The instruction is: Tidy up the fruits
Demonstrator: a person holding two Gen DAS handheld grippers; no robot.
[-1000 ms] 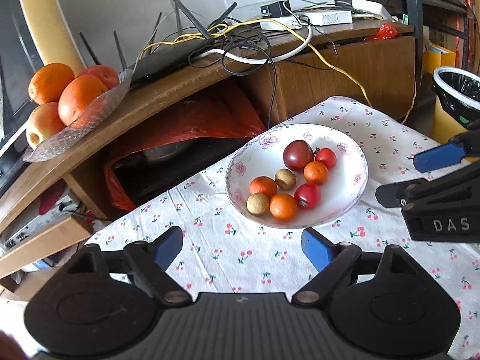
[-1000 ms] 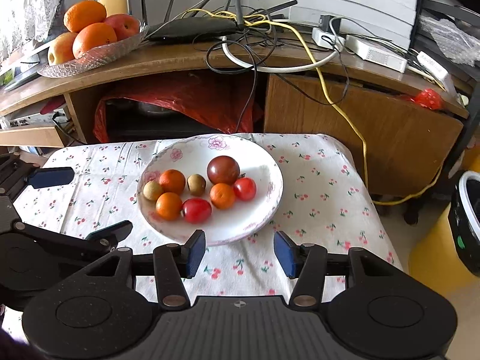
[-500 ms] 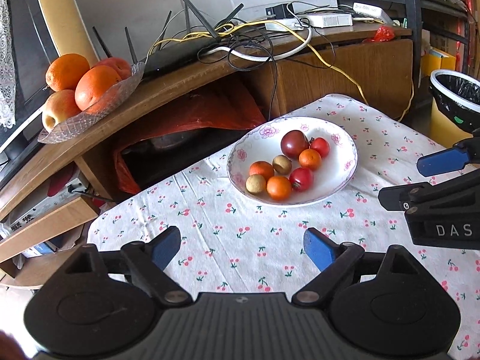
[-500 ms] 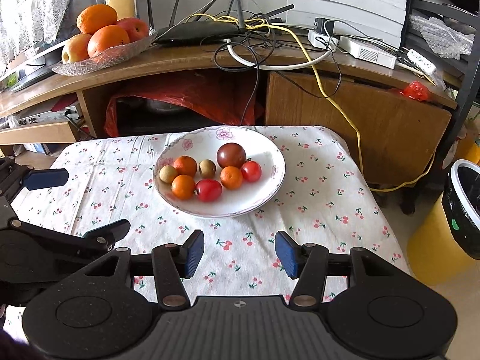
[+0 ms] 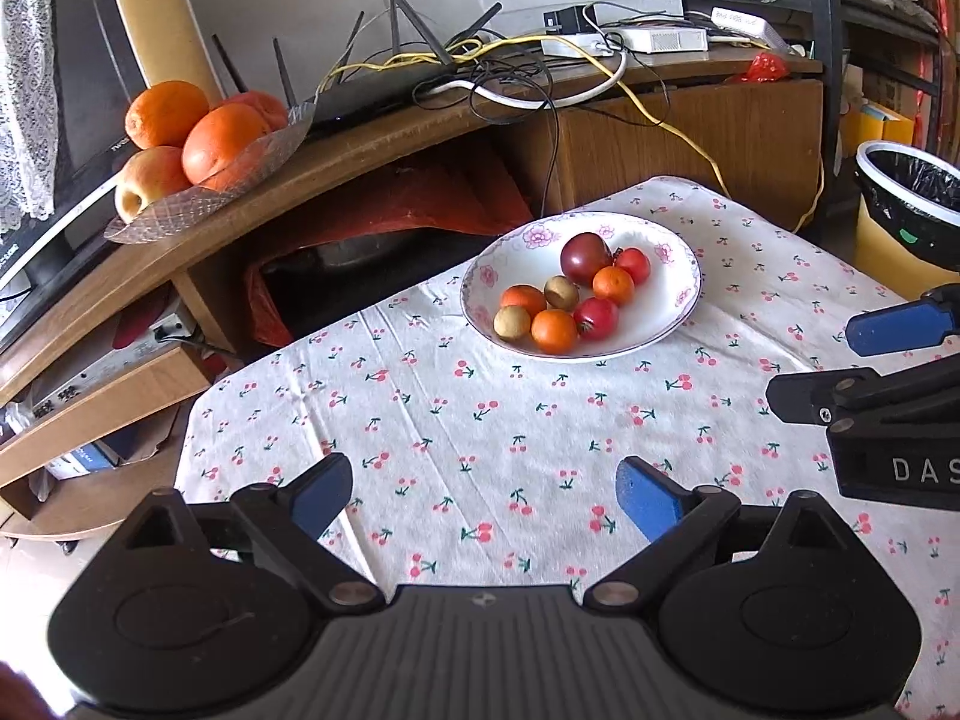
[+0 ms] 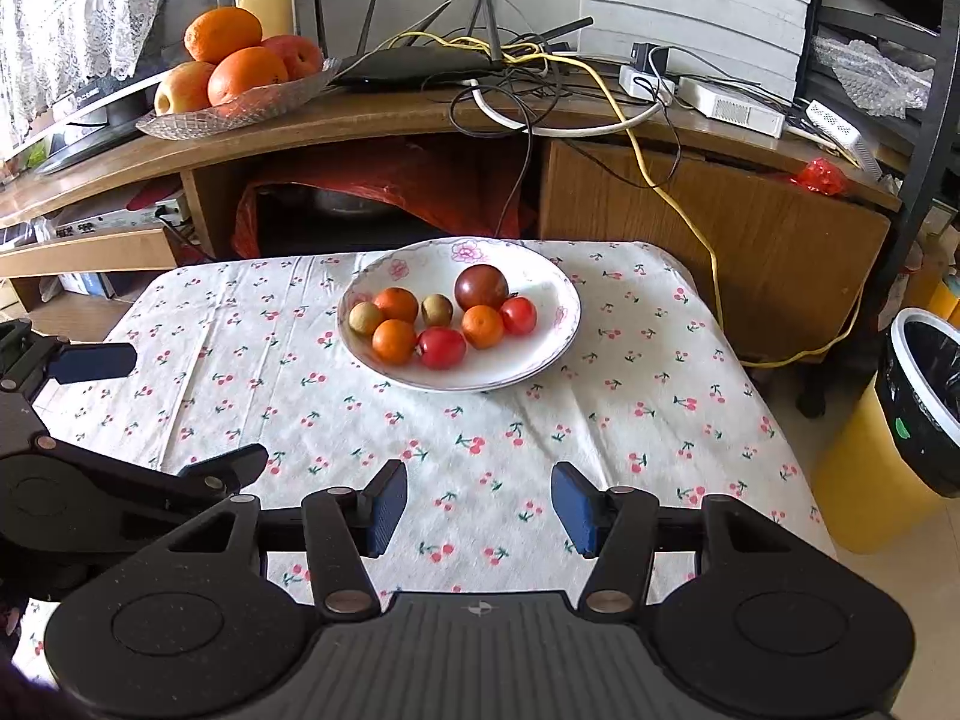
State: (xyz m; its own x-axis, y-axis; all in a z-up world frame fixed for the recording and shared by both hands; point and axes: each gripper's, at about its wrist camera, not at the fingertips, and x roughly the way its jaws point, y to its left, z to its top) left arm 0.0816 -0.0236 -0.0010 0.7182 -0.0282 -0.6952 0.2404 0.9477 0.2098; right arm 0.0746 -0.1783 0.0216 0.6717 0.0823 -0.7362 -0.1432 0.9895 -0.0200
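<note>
Bright, soft daylight; faint shadows; sharp centre; strong fisheye bending and dark vignette at corners.

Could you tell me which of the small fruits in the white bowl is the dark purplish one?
It is the dark plum-coloured fruit at the back of the white bowl, the largest there; the other fruits are orange, red or tan.

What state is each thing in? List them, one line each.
Left gripper: fingers open, just widened, nothing between them.
Right gripper: fingers open, empty.
White bowl: upright on the tablecloth, holding eight small fruits.
Glass dish: on the shelf, piled with oranges and apples.
Bin: open, black liner.
</note>
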